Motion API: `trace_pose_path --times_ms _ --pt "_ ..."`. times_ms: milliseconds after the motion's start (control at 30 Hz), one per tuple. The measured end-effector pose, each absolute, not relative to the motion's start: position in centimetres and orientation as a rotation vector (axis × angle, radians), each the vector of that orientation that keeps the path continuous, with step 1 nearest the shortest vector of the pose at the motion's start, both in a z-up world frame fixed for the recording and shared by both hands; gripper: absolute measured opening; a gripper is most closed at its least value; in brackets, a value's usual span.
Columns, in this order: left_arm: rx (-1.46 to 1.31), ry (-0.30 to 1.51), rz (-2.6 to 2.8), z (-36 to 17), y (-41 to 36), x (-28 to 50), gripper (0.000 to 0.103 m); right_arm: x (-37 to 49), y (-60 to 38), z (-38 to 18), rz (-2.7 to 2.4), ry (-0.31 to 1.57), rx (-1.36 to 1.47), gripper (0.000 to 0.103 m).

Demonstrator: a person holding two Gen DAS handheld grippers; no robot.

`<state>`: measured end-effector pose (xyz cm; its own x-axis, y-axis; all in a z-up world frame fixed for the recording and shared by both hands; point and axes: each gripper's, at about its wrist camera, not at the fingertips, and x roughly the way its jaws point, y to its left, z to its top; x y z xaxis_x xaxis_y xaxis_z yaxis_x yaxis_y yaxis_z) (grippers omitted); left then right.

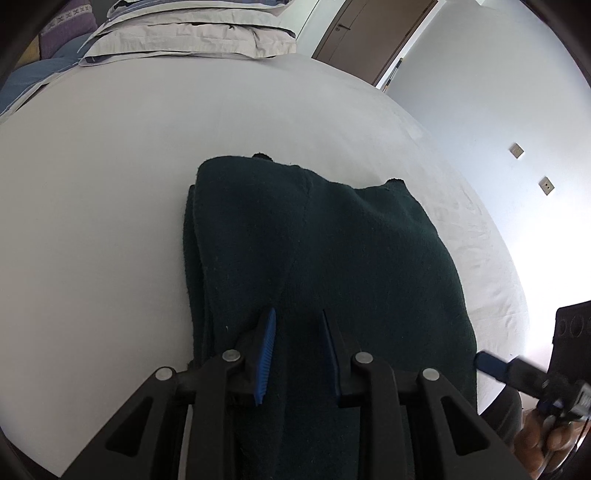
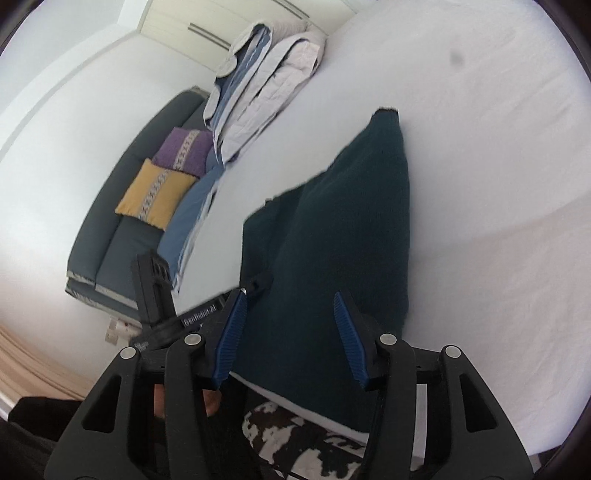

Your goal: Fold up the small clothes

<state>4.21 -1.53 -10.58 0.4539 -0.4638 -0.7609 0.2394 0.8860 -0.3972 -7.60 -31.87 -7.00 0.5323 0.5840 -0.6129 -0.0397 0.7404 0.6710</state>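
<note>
A dark green knitted garment (image 1: 317, 251) lies folded on the white bed sheet (image 1: 110, 184), its near end hanging over the bed's edge. My left gripper (image 1: 299, 314) is open, its blue-padded fingers (image 1: 267, 347) over the garment's near end, not closed on it. The right gripper's blue tip (image 1: 491, 363) shows at the garment's right edge. In the right wrist view the garment (image 2: 343, 229) stretches away from my right gripper (image 2: 290, 295), which is open above its near end. The left gripper's body (image 2: 159, 291) shows at the left.
Folded grey and blue bedding (image 1: 192, 37) is stacked at the far end of the bed. A dark sofa (image 2: 122, 229) with a purple cushion (image 2: 184, 151) and a yellow cushion (image 2: 155, 195) stands beside the bed. A brown door (image 1: 373, 33) is beyond. A black-and-white patterned cloth (image 2: 295, 439) lies below the bed edge.
</note>
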Motion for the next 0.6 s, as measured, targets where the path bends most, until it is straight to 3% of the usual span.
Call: trace_pose_path --times_ms 200,267,433,533,600 --pt "-0.218 0.996 -0.410 -9.4 -1.2 3.4 0.030 -9.5 -32.1 -8.2 0.330 0.945 0.617 0.049" --pt "-0.167 0.956 -0.366 -8.2 -1.4 2.4 0.038 -10.2 -32.2 -6.7 0.289 0.921 0.555 0.051" --pt "-0.040 0.715 -0.216 -3.5 -0.9 -2.1 0.102 -12.0 -31.4 -1.4 0.228 0.790 0.417 0.052" --pt "0.012 0.555 -0.157 -0.6 -0.4 -4.8 0.103 -13.3 -29.8 2.0 0.145 0.683 0.285 0.064" --pt "0.063 0.473 -0.092 1.2 -0.1 -6.2 0.103 -14.3 -28.6 4.2 0.082 0.589 0.206 0.080"
